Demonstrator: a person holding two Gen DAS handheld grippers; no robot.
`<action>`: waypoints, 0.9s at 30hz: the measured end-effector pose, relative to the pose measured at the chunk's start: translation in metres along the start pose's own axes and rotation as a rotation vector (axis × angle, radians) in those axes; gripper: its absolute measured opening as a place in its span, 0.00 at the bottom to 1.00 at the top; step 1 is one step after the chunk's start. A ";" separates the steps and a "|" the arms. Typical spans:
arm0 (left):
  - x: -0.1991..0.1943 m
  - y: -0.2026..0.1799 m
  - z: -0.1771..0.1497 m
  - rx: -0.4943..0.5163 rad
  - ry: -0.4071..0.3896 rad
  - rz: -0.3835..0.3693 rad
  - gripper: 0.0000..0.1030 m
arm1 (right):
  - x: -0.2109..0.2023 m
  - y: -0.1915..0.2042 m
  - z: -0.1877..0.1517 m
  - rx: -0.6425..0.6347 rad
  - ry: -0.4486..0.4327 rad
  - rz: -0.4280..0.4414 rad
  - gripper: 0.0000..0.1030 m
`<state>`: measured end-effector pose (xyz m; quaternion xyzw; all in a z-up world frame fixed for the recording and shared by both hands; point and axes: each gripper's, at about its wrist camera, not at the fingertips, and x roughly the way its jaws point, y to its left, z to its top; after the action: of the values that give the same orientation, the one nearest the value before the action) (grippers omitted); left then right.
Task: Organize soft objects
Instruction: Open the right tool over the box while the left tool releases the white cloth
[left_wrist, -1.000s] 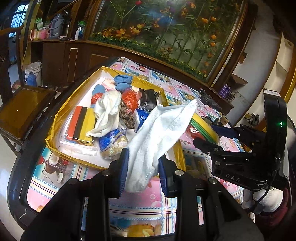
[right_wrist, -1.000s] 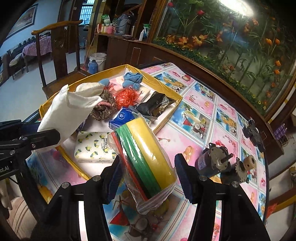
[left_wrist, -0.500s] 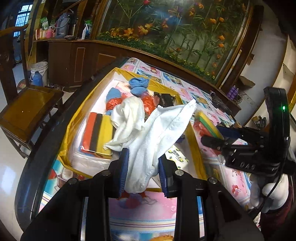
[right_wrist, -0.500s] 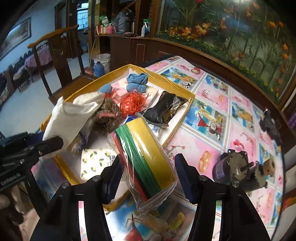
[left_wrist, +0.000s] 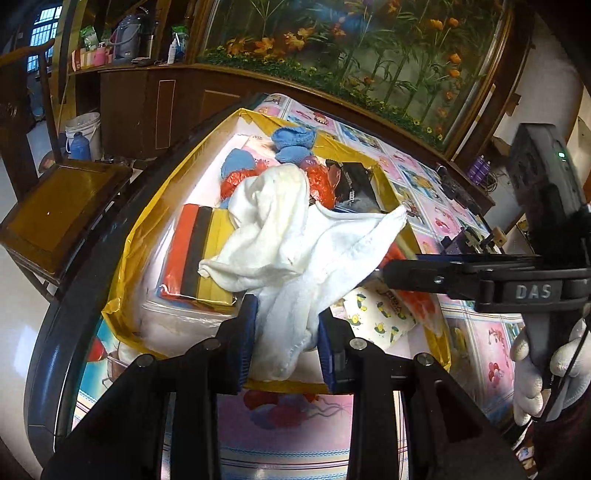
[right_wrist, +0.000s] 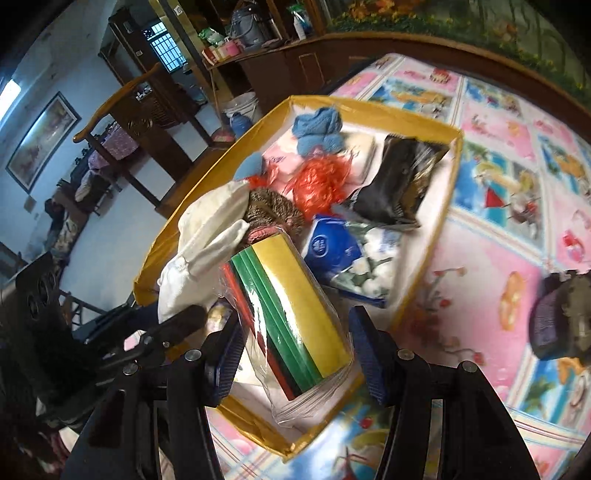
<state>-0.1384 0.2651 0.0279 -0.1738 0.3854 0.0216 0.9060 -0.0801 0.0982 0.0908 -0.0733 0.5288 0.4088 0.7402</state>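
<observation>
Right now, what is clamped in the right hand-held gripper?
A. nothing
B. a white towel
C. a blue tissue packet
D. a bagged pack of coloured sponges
D: the right hand-held gripper pinches the bagged pack of coloured sponges, while the white towel sits in the left hand-held gripper.

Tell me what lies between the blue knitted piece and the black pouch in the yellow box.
Right wrist view: between the blue knitted piece and the black pouch lies crumpled orange-red plastic on a pale packet.

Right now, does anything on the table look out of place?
Yes. A grey motor sits on the tablecloth right of the yellow box. It is hard metal, while the box holds soft things.
</observation>
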 end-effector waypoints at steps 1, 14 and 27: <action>0.000 0.000 0.001 -0.003 0.004 0.000 0.27 | 0.006 -0.002 0.003 0.003 0.011 -0.003 0.54; 0.005 -0.025 -0.003 0.082 0.061 -0.041 0.27 | 0.040 -0.018 0.047 -0.010 0.025 -0.134 0.58; -0.036 -0.017 -0.006 0.079 -0.030 -0.064 0.64 | -0.028 -0.018 0.030 0.041 -0.160 0.039 0.79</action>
<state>-0.1645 0.2503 0.0547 -0.1496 0.3666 -0.0200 0.9180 -0.0488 0.0879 0.1210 -0.0151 0.4775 0.4168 0.7733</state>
